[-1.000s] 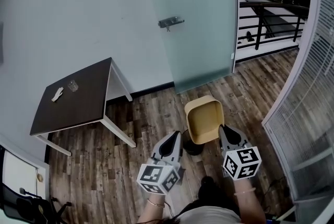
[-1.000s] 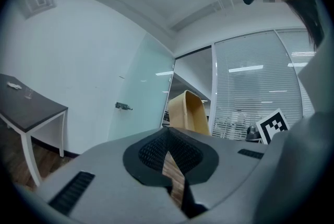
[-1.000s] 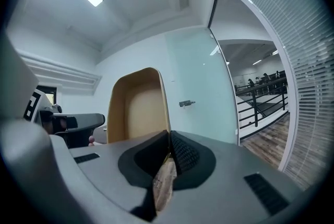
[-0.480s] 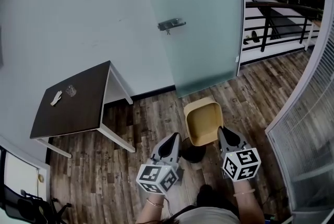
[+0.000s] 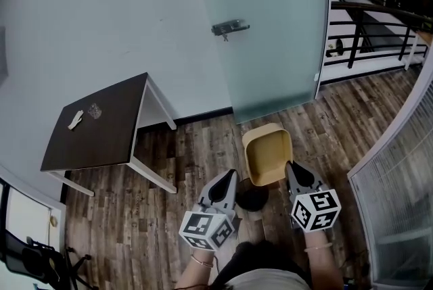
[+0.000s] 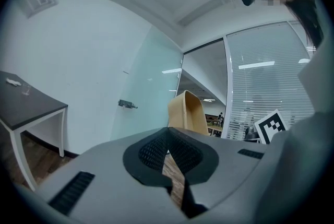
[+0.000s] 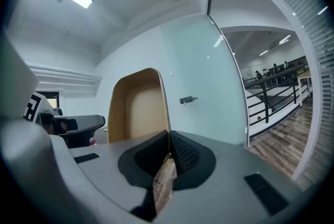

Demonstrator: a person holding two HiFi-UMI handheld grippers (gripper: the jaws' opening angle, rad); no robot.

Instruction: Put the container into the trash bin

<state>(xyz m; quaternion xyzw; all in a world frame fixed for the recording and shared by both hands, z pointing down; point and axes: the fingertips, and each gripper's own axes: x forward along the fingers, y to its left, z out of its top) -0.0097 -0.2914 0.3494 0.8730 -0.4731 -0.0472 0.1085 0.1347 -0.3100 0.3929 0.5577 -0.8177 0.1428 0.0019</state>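
Fingers, right gripper: pressed together on the near rim of the tan container, which is held upright with its hollow turned toward the camera.
Fingers, left gripper: closed, with nothing held between them.
Container: carried in the air at 11 o'clock from the right gripper in the head view.
Trash bin: black and round, seen on the wooden floor at 7 o'clock from the container, partly covered by it.
Table: dark-topped, set well apart at 9 o'clock.
Glass door: frosted, found at 12 o'clock.
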